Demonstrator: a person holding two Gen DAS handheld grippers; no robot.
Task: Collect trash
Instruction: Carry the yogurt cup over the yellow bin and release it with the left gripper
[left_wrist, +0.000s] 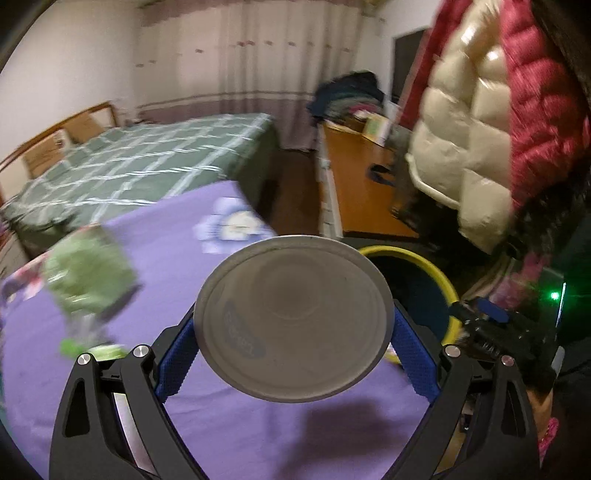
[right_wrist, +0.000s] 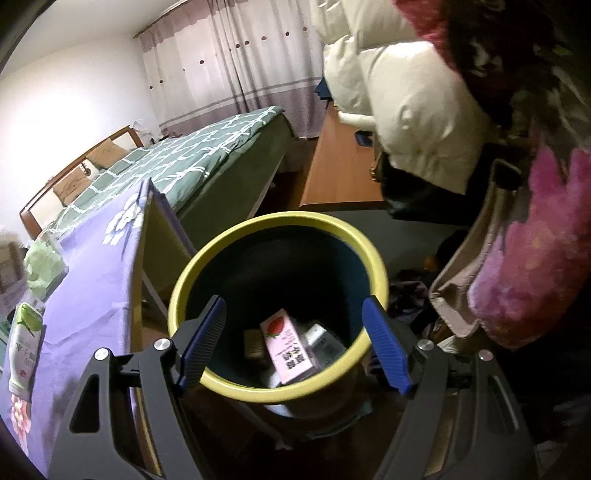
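Observation:
My left gripper (left_wrist: 291, 332) is shut on a metal can (left_wrist: 291, 317), whose round silver end faces the camera, held above the purple tablecloth (left_wrist: 221, 424). The yellow-rimmed dark bin (left_wrist: 439, 273) stands just right of the table. My right gripper (right_wrist: 295, 347) is open and empty, directly over the bin (right_wrist: 221, 258). Inside the bin lie a pink strawberry carton (right_wrist: 288, 347) and other small boxes. A green packet (left_wrist: 88, 269) and a green-and-white bottle (right_wrist: 24, 339) lie on the table.
A bed with a green checked cover (right_wrist: 207, 147) stands behind the table. A wooden desk (right_wrist: 340, 162) is at the right, with padded jackets (right_wrist: 417, 103) hanging over it. A bag (right_wrist: 480, 258) and clutter lie beside the bin.

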